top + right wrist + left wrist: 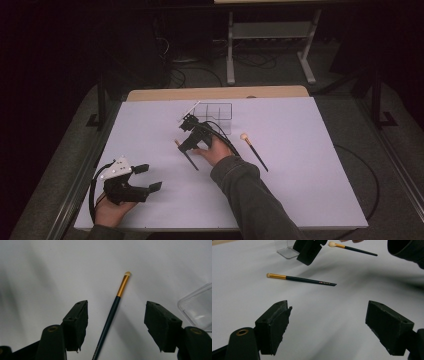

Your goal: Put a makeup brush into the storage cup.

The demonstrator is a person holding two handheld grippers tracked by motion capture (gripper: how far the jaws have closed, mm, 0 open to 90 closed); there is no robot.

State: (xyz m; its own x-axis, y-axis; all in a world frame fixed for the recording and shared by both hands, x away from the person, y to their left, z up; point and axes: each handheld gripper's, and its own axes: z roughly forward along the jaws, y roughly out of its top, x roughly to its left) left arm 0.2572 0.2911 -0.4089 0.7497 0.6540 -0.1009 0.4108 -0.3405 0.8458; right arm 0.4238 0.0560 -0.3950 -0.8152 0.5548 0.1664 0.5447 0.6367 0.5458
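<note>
White table [310,165] bears a clear compartment box [216,112] near its far edge. Right gripper [116,317] straddles the slim dark brush [110,315] lying flat — jaws apart, pads clear of the handle. Left gripper [327,325] at the near corner — wide open, holding nothing. Second brush [254,150] lies just right.

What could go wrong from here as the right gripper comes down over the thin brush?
The right gripper straddles the thin brush with open jaws not yet touching it. The handle is slim and lies flat on the table, so the pads may close above it or roll it away. The clear organizer sits just beside one jaw and could get knocked.
</note>
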